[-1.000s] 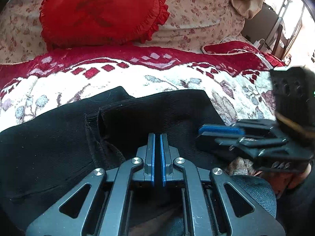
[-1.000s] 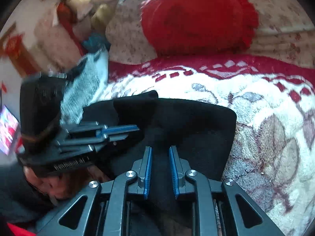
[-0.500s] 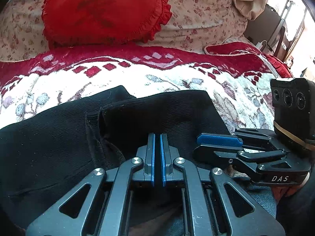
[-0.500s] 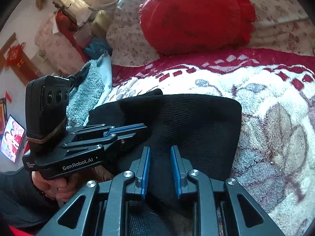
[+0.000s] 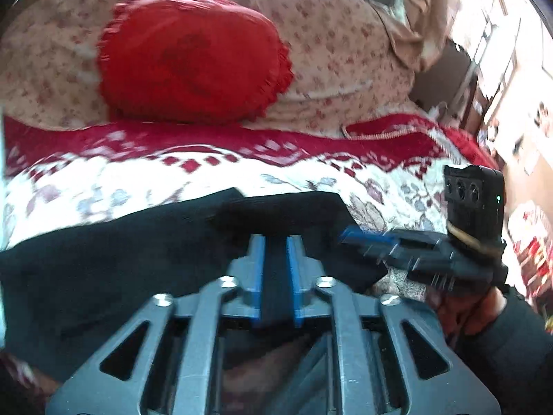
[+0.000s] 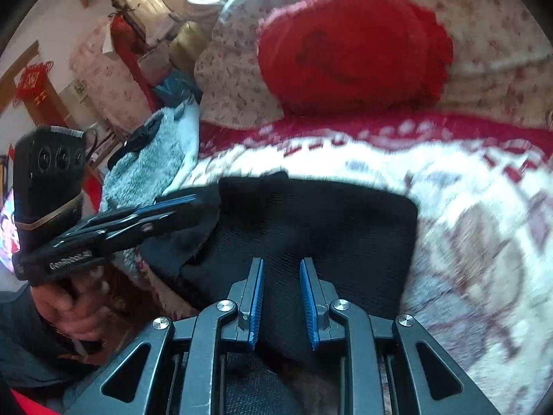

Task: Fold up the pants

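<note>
The black pants (image 5: pixel 114 259) lie on the flowered blanket (image 5: pixel 103 180) of a bed, their long axis running left to right in the left view, the folded end (image 6: pixel 328 221) toward the red pillow (image 5: pixel 193 58). The left gripper (image 5: pixel 275 242) has its fingers slightly parted with black cloth between them. The right gripper (image 6: pixel 281 266) stands released over the pants, fingers apart.
</note>
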`<state>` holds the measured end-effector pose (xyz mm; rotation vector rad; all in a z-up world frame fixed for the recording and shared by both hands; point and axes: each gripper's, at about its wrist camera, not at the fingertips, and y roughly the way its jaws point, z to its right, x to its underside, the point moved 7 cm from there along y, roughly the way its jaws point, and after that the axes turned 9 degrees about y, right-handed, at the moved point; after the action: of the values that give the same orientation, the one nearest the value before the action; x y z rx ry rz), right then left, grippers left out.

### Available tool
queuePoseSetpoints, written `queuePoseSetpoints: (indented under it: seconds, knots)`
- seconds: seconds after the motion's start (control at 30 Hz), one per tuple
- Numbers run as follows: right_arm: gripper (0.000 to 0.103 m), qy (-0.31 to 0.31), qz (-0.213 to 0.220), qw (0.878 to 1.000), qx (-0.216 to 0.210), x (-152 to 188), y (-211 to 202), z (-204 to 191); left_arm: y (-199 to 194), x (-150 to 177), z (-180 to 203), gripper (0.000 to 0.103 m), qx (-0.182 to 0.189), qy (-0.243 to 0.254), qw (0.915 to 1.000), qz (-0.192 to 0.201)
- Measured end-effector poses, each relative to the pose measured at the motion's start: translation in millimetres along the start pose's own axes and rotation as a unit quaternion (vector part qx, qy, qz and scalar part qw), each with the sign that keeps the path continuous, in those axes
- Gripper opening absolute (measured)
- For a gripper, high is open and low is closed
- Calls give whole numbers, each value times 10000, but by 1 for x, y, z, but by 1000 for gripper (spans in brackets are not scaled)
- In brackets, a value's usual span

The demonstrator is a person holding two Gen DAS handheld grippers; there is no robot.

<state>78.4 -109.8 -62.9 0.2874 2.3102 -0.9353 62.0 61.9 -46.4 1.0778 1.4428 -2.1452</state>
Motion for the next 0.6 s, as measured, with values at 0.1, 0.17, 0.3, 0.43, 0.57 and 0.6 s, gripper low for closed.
queuePoseSetpoints:
  seconds: [0.1,0.17,0.3,0.43,0.57,0.6]
  knots:
    - [21,194,780,9938,762,-19,-28,25,-32,22,-34,29,-82,-524,9985,102]
    - [22,362,1026,9783,1765,-23,-40,55,-51,41,-55,29,-222,-839,9962,122]
    - [22,1214,1148,9459,2782,-17,-56,113,-101,79,-107,29,-678,-1547,9850,340]
    - [21,1428,1154,9463,2662,-12,-52,130,-126,119,-151,34,-1008,-2346,9658,439]
    - [40,532,1035,9427,3126,-7,-34,114,-122,158,-178,34,-729,-3353,9380,484]
    - [43,249,947,9368,3359,-6,-26,107,-116,165,-182,34,-559,-3625,9288,527]
